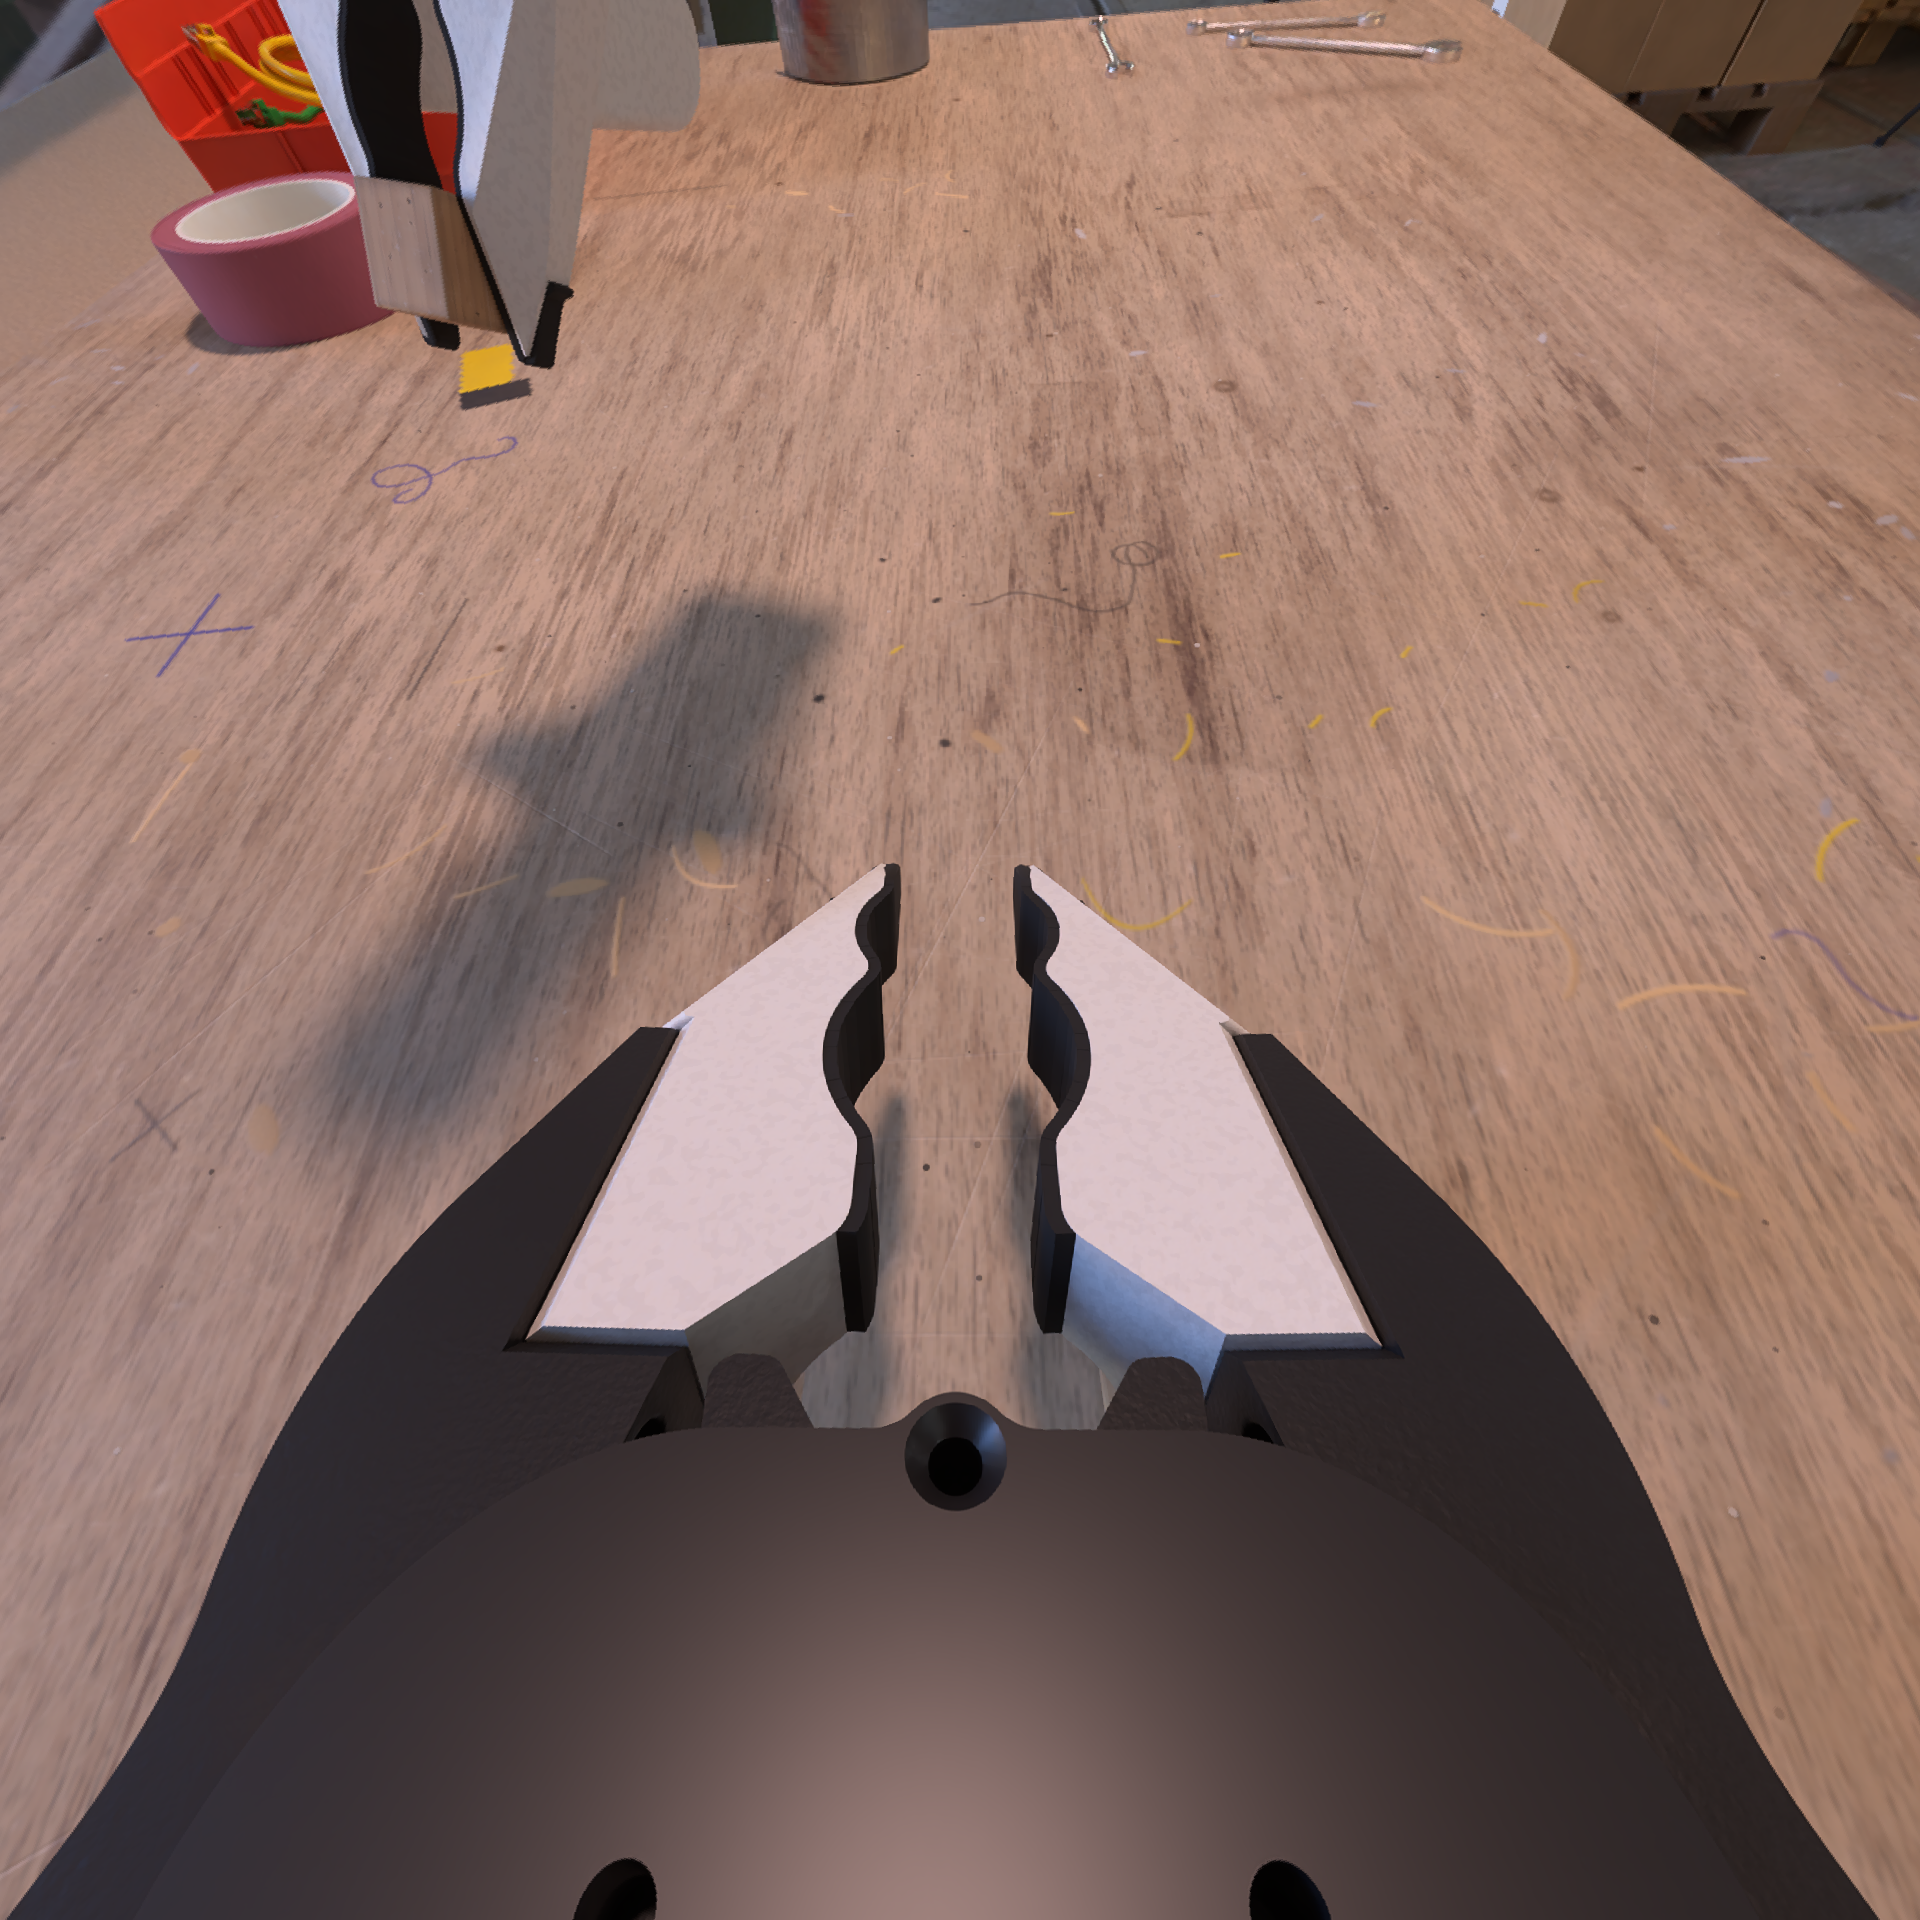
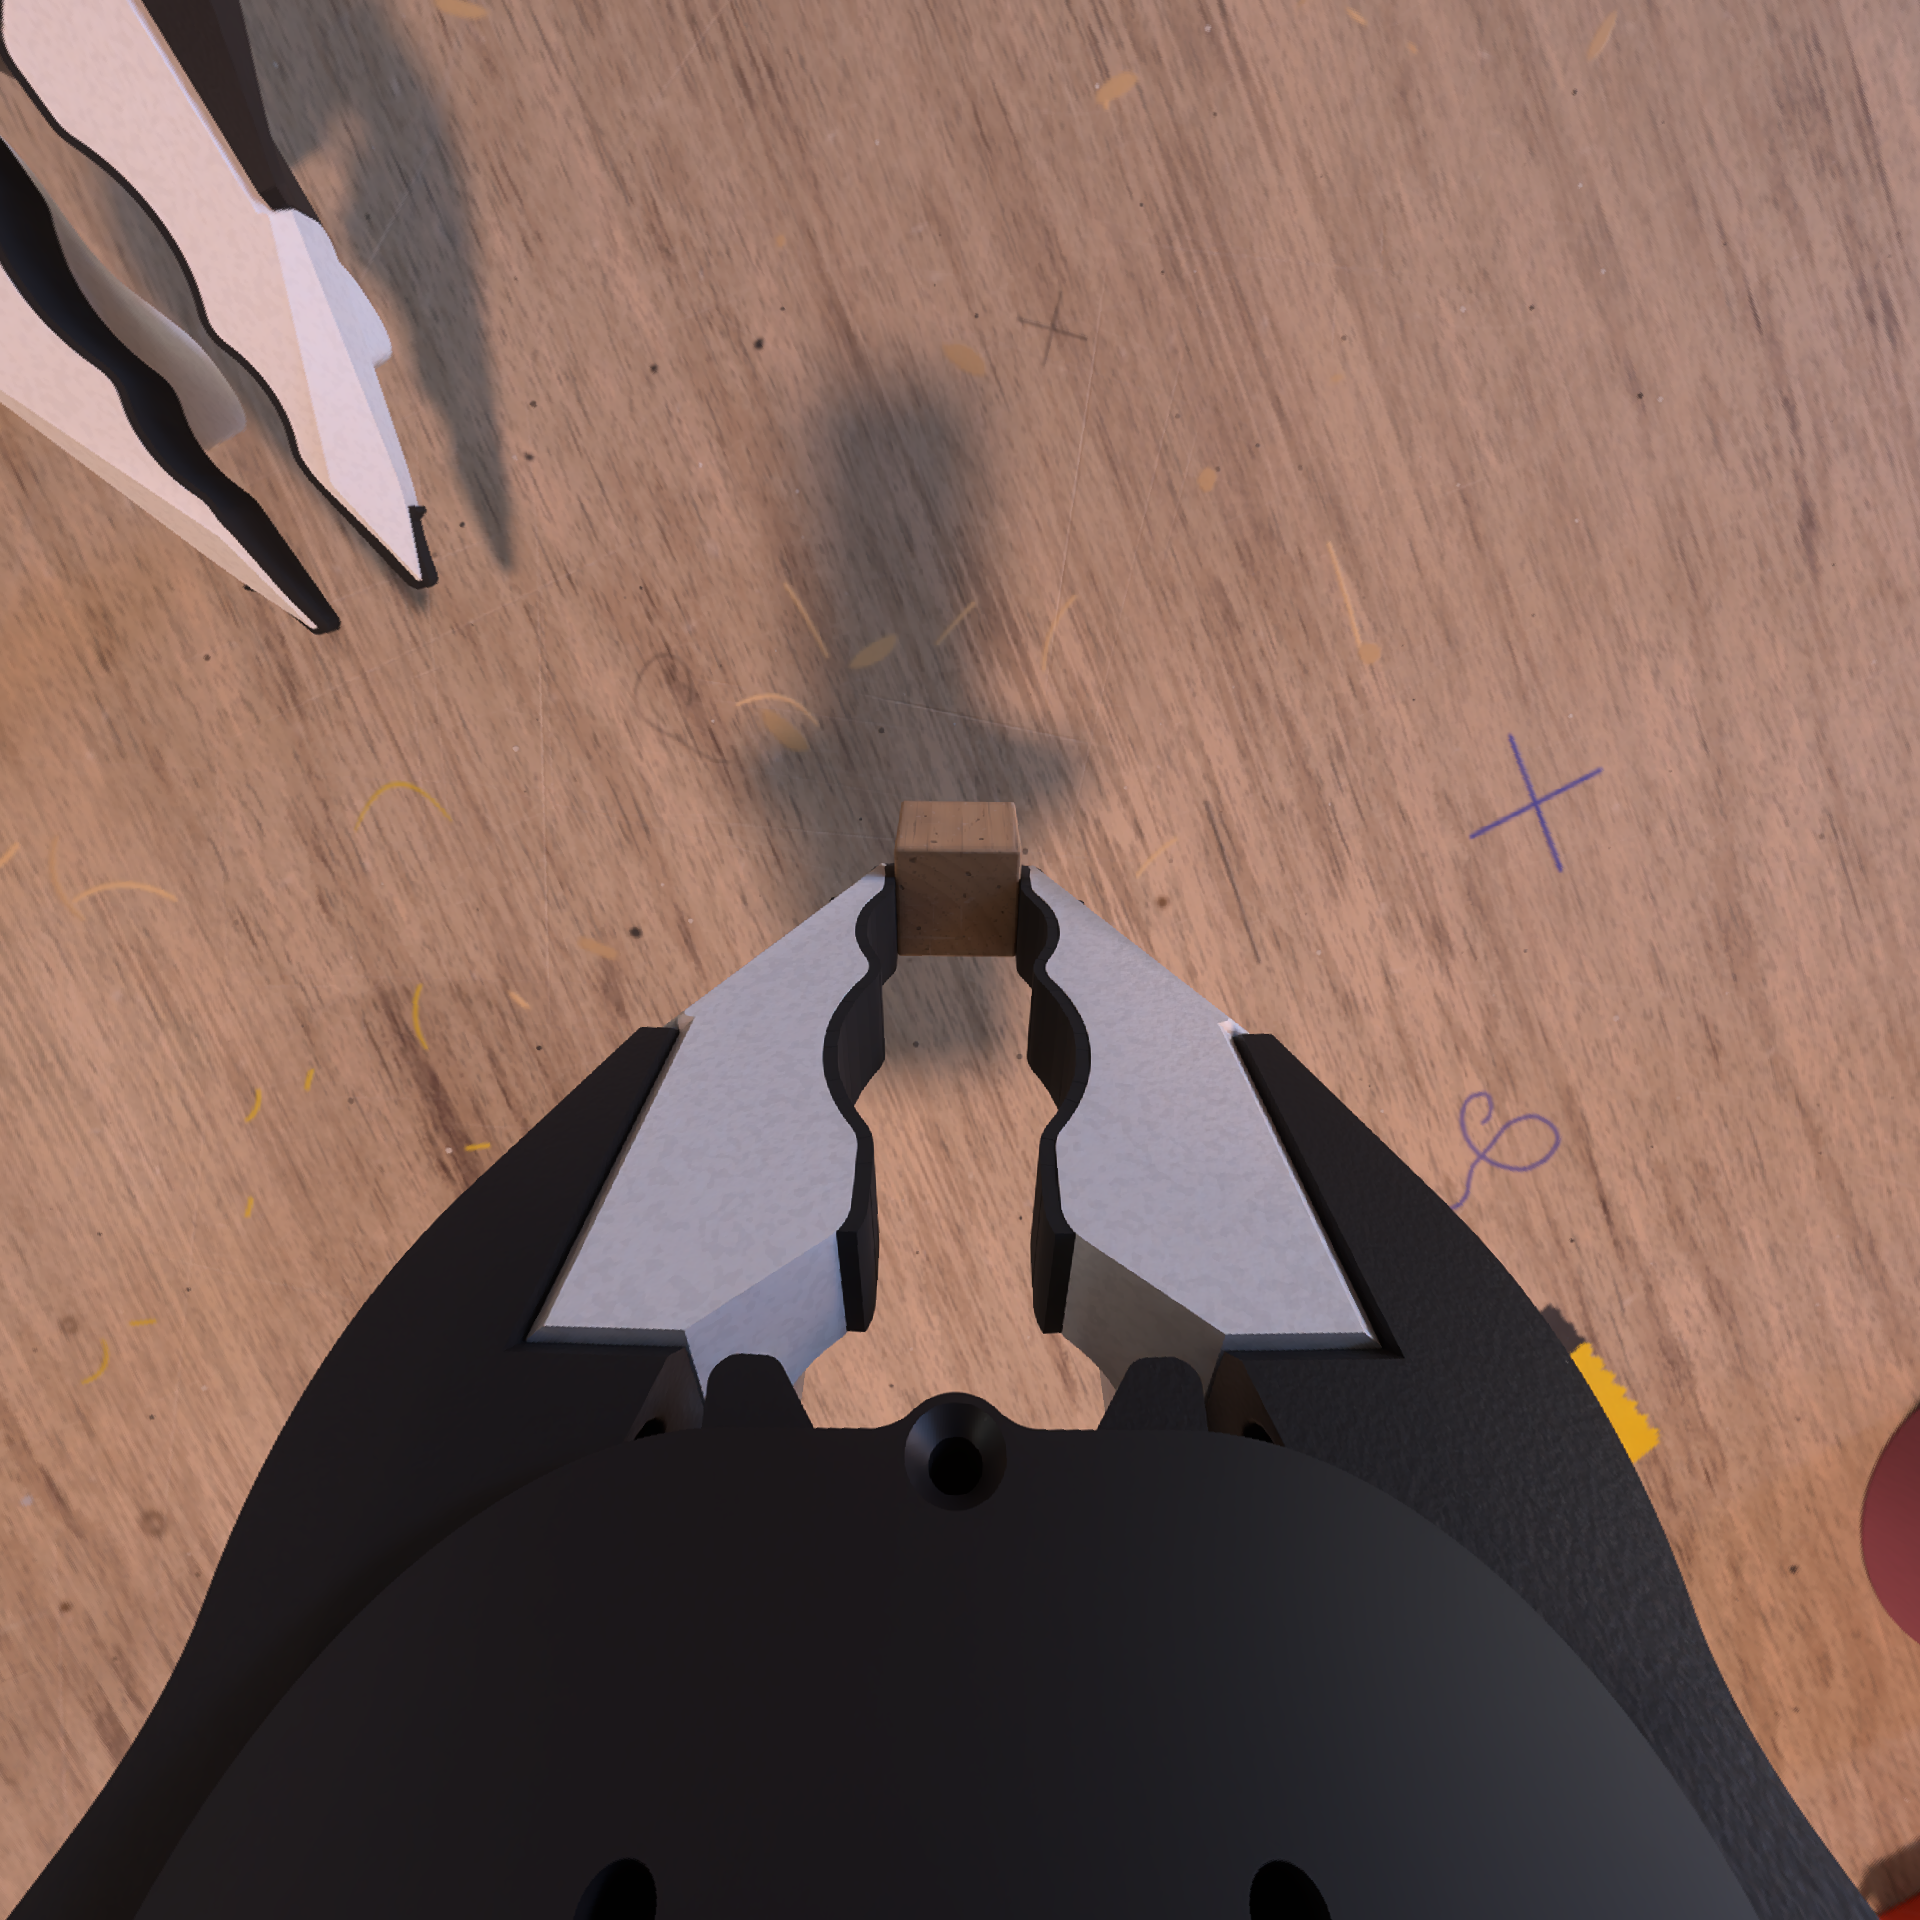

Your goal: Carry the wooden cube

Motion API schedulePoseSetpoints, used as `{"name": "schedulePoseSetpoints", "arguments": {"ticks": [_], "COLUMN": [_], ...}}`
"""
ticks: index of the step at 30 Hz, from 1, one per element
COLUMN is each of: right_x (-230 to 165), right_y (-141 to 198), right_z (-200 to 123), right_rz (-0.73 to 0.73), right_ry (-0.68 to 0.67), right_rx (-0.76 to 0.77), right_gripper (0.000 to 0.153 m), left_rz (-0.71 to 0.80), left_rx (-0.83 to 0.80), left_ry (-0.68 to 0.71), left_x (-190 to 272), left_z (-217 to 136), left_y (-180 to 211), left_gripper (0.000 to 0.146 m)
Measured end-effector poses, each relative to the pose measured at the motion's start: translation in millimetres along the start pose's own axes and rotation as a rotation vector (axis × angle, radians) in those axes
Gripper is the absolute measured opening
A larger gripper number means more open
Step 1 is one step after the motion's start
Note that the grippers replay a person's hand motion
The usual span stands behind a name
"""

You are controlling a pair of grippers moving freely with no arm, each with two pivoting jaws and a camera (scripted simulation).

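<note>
The wooden cube (image 2: 956,862) is a small light-brown block clamped between my right gripper's (image 2: 956,906) fingertips, above the wooden table (image 2: 1351,416). In the left wrist view the cube (image 1: 416,260) shows at the far left, held in the right gripper (image 1: 488,341), which points down. My left gripper (image 1: 956,883) is empty, its jaws a small gap apart, low over bare table (image 1: 1143,416). It also shows at the upper left of the right wrist view (image 2: 372,601), apart from the cube.
A pink tape roll (image 1: 265,260) and a red bin (image 1: 208,94) stand behind the right gripper. A small yellow piece (image 1: 486,369) lies under it. A metal can (image 1: 852,36) and wrenches (image 1: 1340,42) sit at the far edge. Cardboard boxes (image 1: 1714,62) stand beyond.
</note>
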State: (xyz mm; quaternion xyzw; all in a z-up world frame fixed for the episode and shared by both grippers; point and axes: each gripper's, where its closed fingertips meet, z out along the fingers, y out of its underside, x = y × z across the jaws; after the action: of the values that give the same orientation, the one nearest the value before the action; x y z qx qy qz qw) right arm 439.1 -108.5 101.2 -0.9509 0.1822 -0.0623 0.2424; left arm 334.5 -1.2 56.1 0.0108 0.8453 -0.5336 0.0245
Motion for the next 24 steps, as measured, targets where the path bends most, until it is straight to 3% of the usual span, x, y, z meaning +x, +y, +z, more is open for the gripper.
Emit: {"name": "schedulePoseSetpoints", "arguments": {"ticks": [24], "right_x": [-0.3], "right_y": [-5.5], "right_z": [4.3], "right_rz": [-0.060], "right_ry": [-0.015], "right_rx": [-0.099], "right_gripper": [0.021], "left_rz": [0.005], "left_rx": [-0.001], "left_ry": [-0.002], "left_x": [1.0], "left_z": [-0.3], "left_y": [0.5], "left_gripper": [0.022]}}
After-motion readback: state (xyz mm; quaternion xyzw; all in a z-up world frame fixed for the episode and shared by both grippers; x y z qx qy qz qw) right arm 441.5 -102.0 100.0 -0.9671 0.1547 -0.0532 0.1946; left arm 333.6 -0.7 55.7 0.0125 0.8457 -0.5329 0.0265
